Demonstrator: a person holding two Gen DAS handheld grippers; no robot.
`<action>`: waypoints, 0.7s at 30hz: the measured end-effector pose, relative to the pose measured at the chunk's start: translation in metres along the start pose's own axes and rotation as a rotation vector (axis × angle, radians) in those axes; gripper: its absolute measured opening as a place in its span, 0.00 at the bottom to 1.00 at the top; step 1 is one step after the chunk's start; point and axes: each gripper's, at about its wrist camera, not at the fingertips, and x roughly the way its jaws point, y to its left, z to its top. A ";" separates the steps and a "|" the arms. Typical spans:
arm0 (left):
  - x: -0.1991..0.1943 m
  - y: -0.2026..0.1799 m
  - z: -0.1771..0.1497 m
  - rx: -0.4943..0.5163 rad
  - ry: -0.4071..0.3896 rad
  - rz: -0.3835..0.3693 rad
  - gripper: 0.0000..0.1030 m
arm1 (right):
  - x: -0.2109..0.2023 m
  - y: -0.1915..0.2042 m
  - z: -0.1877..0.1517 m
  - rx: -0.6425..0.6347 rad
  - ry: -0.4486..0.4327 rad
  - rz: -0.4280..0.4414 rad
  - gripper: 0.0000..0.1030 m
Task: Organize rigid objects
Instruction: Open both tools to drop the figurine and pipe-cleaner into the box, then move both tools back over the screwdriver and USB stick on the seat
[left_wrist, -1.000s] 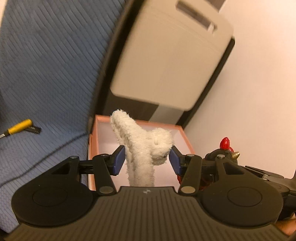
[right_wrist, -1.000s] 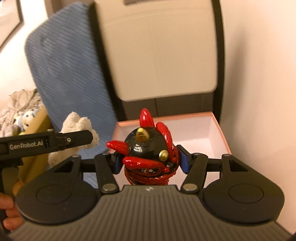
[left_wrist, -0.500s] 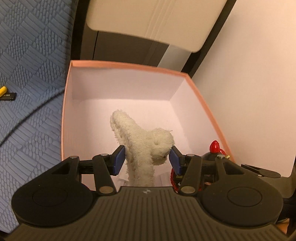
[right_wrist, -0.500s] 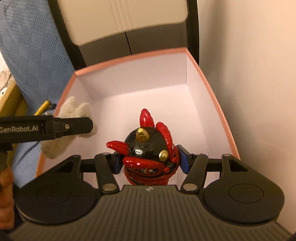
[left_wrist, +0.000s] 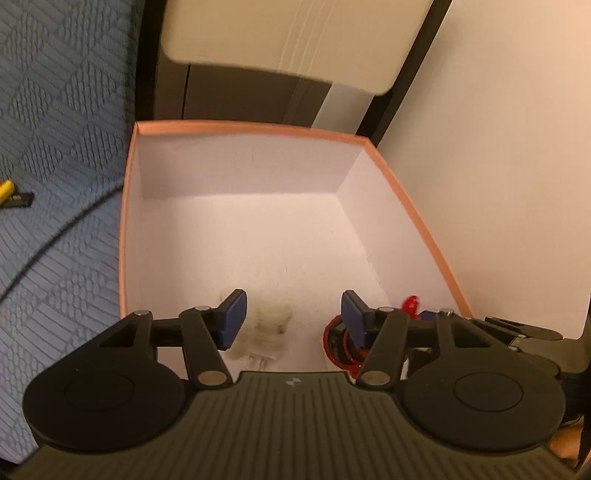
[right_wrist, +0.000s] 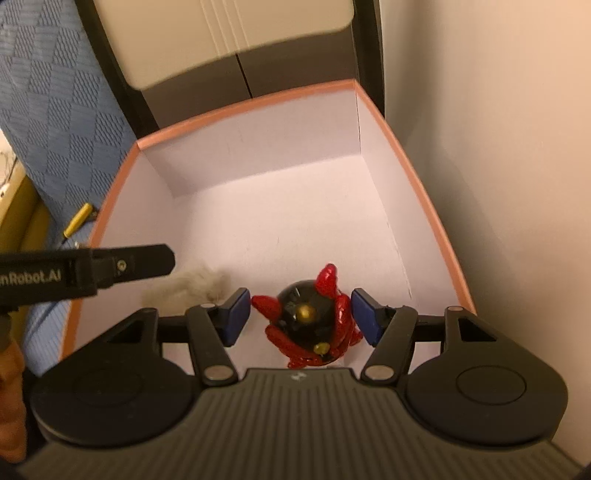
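A pink-rimmed box (left_wrist: 127, 206) with a white inside lies below both grippers; it also shows in the right wrist view (right_wrist: 424, 192). My left gripper (left_wrist: 291, 314) is open over its near end. A white plush toy (left_wrist: 267, 328), blurred, is below the jaws in the box; it also shows in the right wrist view (right_wrist: 188, 286). My right gripper (right_wrist: 301, 314) is open. A red and black horned figure (right_wrist: 310, 325) sits tilted between and below its jaws, inside the box; part of it shows in the left wrist view (left_wrist: 341, 341).
The box sits on a blue textured cover (left_wrist: 55, 147), against a cream wall (left_wrist: 498, 147). A beige and black headboard (left_wrist: 295, 40) stands behind the box. A yellow-handled tool (left_wrist: 7, 190) lies on the cover at the left; it also shows in the right wrist view (right_wrist: 77, 219).
Both grippers have opened. The plush toy has left the left jaws and the figure has left the right jaws; both have dropped into the box.
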 end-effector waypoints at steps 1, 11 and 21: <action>-0.006 0.000 0.001 0.002 -0.015 -0.001 0.61 | -0.005 0.001 0.002 0.003 -0.012 0.002 0.62; -0.089 0.012 0.017 0.048 -0.213 0.023 0.61 | -0.064 0.035 0.027 -0.011 -0.174 0.053 0.61; -0.163 0.040 0.014 0.069 -0.350 0.032 0.61 | -0.108 0.087 0.027 -0.067 -0.266 0.099 0.62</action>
